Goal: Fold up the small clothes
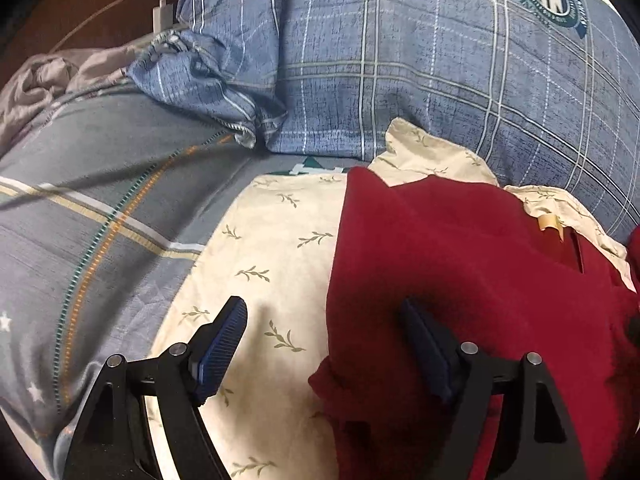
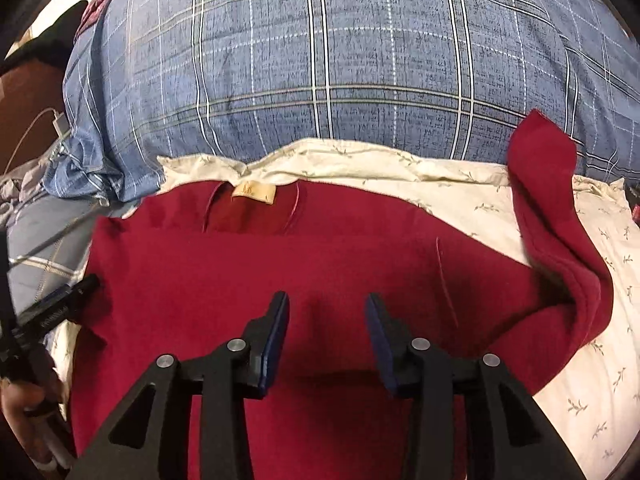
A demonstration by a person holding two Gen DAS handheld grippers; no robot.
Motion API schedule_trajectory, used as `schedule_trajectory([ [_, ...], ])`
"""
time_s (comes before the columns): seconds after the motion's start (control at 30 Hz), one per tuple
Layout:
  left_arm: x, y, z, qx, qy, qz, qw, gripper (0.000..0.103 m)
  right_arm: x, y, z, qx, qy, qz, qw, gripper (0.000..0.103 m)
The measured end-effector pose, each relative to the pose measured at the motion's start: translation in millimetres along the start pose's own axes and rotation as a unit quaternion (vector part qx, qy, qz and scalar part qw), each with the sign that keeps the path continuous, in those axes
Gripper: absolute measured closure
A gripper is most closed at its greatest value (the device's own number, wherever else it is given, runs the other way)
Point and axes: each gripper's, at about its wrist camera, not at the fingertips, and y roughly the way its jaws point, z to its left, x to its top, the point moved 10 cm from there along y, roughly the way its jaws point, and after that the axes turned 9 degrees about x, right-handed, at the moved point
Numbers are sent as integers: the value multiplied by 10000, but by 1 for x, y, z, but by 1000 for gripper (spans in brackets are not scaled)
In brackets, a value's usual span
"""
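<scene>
A dark red garment lies spread on a cream leaf-print cloth, with a tan neck label at its far edge and one sleeve folded up at the right. It also shows in the left wrist view. My left gripper is open and empty, straddling the garment's left edge, one finger over the cream cloth. It appears at the left of the right wrist view. My right gripper is open and empty just above the garment's middle.
A large blue plaid pillow rises right behind the cloth. A grey striped bedsheet lies to the left. A white charger and cable rest on the brown surface at far left, beside crumpled grey fabric.
</scene>
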Motion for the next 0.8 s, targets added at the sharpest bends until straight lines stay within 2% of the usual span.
schedule_trajectory([
  [0.17,0,-25,-1,-14,61,-168,9998,25,-17,17,-6,-137,28,272,9995,61],
  [0.27,-4,-37,-3,-72,95,-214,9997,24,-18,11,-2,-177,-41,225,9996,59],
  [0.4,-7,-45,-8,-94,173,-237,9995,24,-19,-1,2,24,104,160,9998,55],
  [0.5,-8,-47,-12,-125,188,-235,9995,24,-20,-2,1,-47,53,155,9999,50],
  [0.7,-12,-30,-18,-131,271,-176,9994,24,-22,0,0,35,41,319,9995,50],
  [0.8,-20,-13,-21,-161,371,-7,9992,24,-4,-21,-11,53,95,44,9999,49],
])
